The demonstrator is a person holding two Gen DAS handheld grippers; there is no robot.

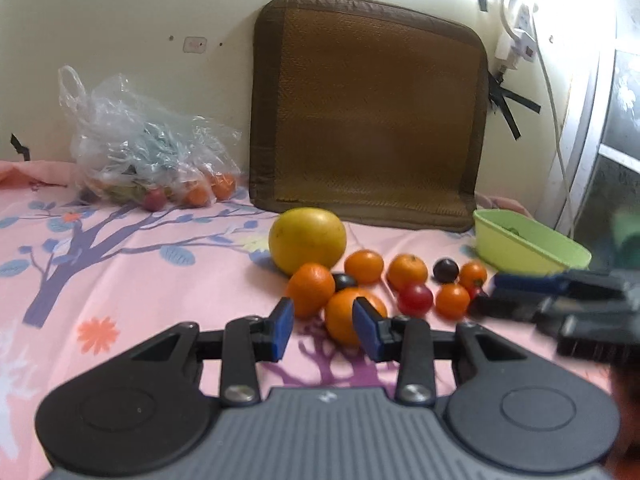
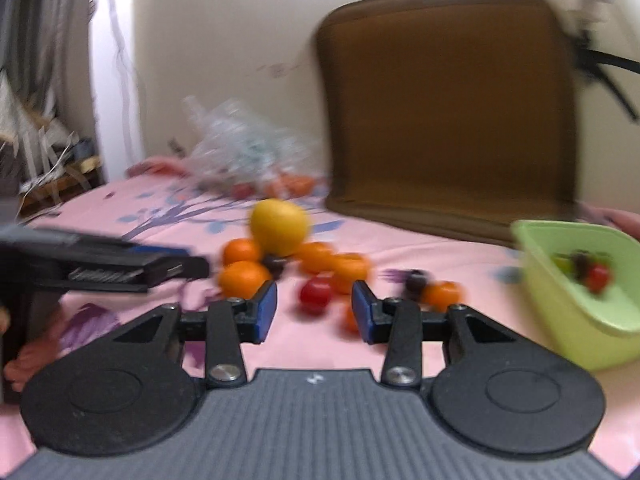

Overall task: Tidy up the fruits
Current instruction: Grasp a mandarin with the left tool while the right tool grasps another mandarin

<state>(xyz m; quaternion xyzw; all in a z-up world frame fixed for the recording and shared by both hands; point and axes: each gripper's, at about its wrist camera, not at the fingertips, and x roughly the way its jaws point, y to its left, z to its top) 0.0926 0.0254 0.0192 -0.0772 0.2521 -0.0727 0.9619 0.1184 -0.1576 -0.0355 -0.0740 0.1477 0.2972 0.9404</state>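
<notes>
Loose fruit lies on a pink floral sheet: a big yellow citrus (image 1: pixel 307 240), several small oranges such as the nearest one (image 1: pixel 347 320), a red cherry tomato (image 1: pixel 416 300) and a dark plum (image 1: pixel 445 270). My left gripper (image 1: pixel 325 330) is open just short of the nearest orange, which shows in the gap. In the blurred right wrist view, my right gripper (image 2: pixel 314 312) is open over a red tomato (image 2: pixel 316 295). A green tub (image 2: pixel 584 296) at the right holds a few small fruits. The yellow citrus (image 2: pixel 280 230) sits behind the oranges.
A clear plastic bag (image 1: pixel 148 152) with more fruit lies at the back left. A brown woven cushion (image 1: pixel 368 108) leans on the wall. The green tub (image 1: pixel 528 244) stands at the right near a window. The other gripper (image 1: pixel 560 304) reaches in from the right.
</notes>
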